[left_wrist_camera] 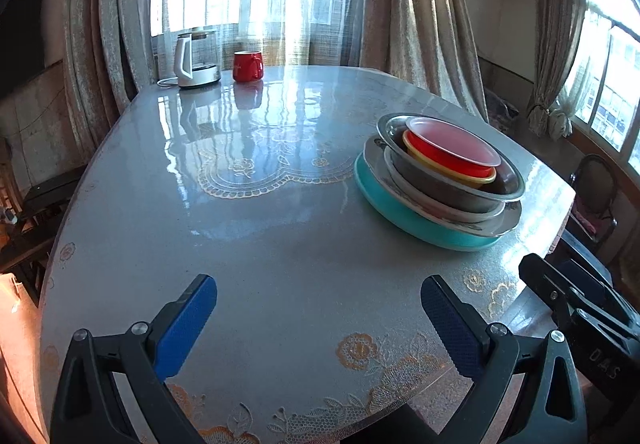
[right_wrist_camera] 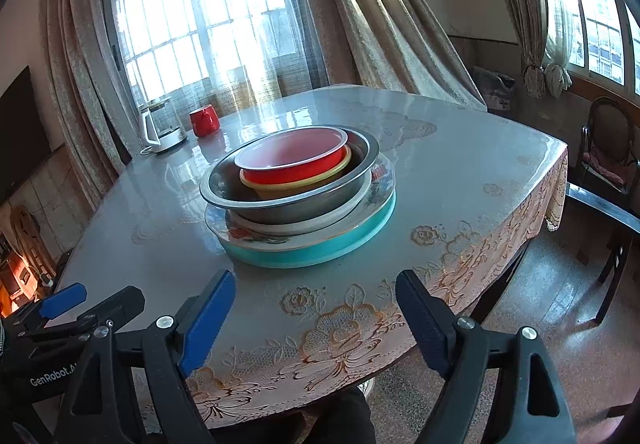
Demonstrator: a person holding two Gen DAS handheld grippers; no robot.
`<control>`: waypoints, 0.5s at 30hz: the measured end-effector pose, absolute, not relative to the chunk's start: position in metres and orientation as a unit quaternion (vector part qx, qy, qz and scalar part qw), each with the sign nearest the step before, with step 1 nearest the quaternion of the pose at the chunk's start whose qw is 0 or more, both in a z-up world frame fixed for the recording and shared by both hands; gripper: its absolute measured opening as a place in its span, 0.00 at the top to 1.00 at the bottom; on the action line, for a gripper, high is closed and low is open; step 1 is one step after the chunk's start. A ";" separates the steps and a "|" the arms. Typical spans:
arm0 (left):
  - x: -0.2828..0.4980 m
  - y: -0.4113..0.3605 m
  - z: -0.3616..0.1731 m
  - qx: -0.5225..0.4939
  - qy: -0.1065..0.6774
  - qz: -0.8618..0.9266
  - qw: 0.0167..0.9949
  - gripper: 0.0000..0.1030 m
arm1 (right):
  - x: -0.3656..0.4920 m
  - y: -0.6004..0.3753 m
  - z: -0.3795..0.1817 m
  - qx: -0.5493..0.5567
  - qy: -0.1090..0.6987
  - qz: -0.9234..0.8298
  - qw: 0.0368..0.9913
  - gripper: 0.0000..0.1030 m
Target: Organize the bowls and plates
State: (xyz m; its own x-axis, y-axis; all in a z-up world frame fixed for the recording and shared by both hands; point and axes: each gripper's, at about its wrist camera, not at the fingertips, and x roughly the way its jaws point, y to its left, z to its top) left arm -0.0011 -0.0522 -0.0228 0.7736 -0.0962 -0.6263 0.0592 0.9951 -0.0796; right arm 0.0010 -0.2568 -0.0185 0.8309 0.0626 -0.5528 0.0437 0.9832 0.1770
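Sunlit windows with pale crushed-fabric curtains (right_wrist_camera: 360, 24) back a glossy grey worktop (left_wrist_camera: 260, 228) under clear film, with lace flower patterns showing through at its near edge. At its far left corner stands a glass electric kettle with a white handle (left_wrist_camera: 196, 58), and just beside it a red ceramic mug (left_wrist_camera: 247, 66).

Right of centre sits one nested stack: a turquoise round tray (right_wrist_camera: 320, 248) at the bottom, then a flowered plate (right_wrist_camera: 256, 234), a white shallow dish (right_wrist_camera: 352, 204), a wide stainless steel bowl (right_wrist_camera: 224, 188), a yellow plastic bowl (right_wrist_camera: 276, 188), and on top a red plastic bowl with a pale inside (right_wrist_camera: 296, 156), which holds nothing.

The left tool (left_wrist_camera: 318, 304) hovers over the near worktop, jaws spread wide, gripping nothing; the right tool (right_wrist_camera: 314, 300) likewise gapes apart, unloaded, near the stack. Blue ribbed pads (left_wrist_camera: 188, 320) line the black fingers.

Only the right wrist view shows the plate's flower print and a dark wooden chair (right_wrist_camera: 608, 148); each view catches the other tool at its edge.
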 end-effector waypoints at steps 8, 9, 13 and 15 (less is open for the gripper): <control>-0.005 -0.055 -0.020 -0.012 0.319 -0.030 0.947 0.00 | 0.001 -0.258 -0.020 0.095 0.294 0.005 0.951 0.19; -0.006 -0.056 -0.020 -0.009 0.319 -0.030 0.947 0.00 | 0.001 -0.258 -0.020 0.095 0.294 0.005 0.951 0.19; -0.007 -0.058 -0.020 -0.003 0.316 -0.028 0.948 0.00 | 0.000 -0.258 -0.020 0.096 0.292 0.006 0.951 0.19; -0.008 -0.059 -0.019 -0.001 0.313 -0.027 0.949 0.00 | 0.001 -0.258 -0.020 0.095 0.293 0.007 0.951 0.19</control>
